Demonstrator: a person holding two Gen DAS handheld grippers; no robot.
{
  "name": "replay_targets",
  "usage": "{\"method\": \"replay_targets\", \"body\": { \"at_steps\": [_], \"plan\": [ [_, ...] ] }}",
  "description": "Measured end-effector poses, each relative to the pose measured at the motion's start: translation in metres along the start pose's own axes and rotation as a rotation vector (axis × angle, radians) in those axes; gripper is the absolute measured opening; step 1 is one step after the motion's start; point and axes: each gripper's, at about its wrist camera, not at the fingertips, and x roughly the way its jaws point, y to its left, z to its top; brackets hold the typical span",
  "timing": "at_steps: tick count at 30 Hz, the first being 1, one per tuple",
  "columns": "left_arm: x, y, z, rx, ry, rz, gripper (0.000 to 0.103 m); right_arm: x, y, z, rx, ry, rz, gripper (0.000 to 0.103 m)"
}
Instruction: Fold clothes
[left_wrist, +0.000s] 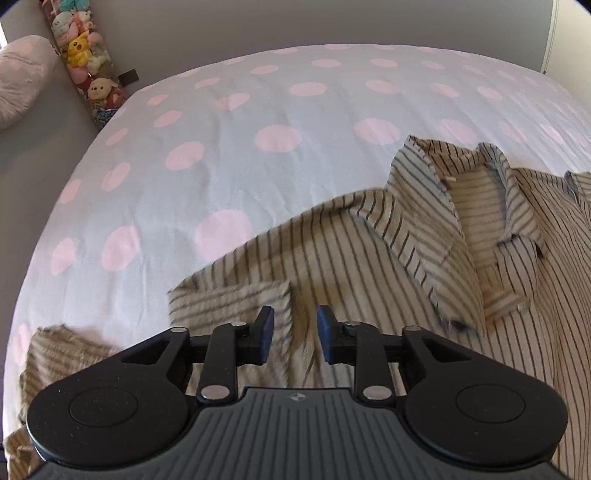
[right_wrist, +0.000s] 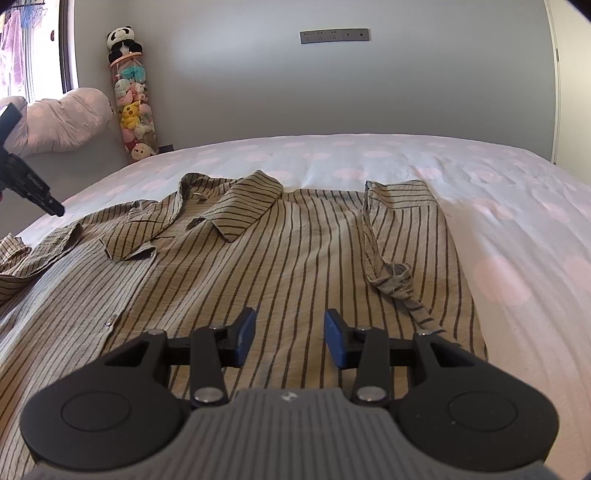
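Shirt (right_wrist: 295, 251): striped woven cloth, matt, creased. Bedsheet (left_wrist: 258, 110): smooth matt cotton-like cloth at 12 o'clock. Gripper pads (right_wrist: 245, 338): blue, rubbery-looking.

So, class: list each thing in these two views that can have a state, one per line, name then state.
striped shirt: spread flat on the bed, not yet folded
collar: open, rumpled
right sleeve: folded in over the body
left sleeve cuff: lying flat below the left gripper
left gripper: open, empty
right gripper: open, empty

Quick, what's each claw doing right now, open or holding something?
Left claw: open, empty, over the striped shirt.
Right claw: open, empty, over the shirt.
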Motion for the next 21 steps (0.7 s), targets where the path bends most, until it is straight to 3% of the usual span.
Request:
{"method": "replay_targets", "body": {
  "at_steps": [6, 9, 13, 21],
  "plan": [
    [-0.030, 0.028, -0.065, -0.087, -0.030, 0.029, 0.026, -0.011, 0.001, 0.004, -0.004, -0.025, 0.003, 0.045],
    [-0.038, 0.042, -0.095, -0.163, -0.036, 0.034, 0.016, -0.015, 0.003, 0.006, -0.008, -0.031, 0.011, 0.045],
    [-0.029, 0.050, -0.126, -0.259, -0.003, 0.032, 0.011, -0.016, 0.007, 0.005, -0.026, -0.029, 0.021, 0.045],
    [-0.017, 0.014, -0.160, -0.191, 0.033, -0.056, 0.010, -0.006, 0.006, 0.001, -0.016, 0.008, 0.027, 0.045]
  ]
}}
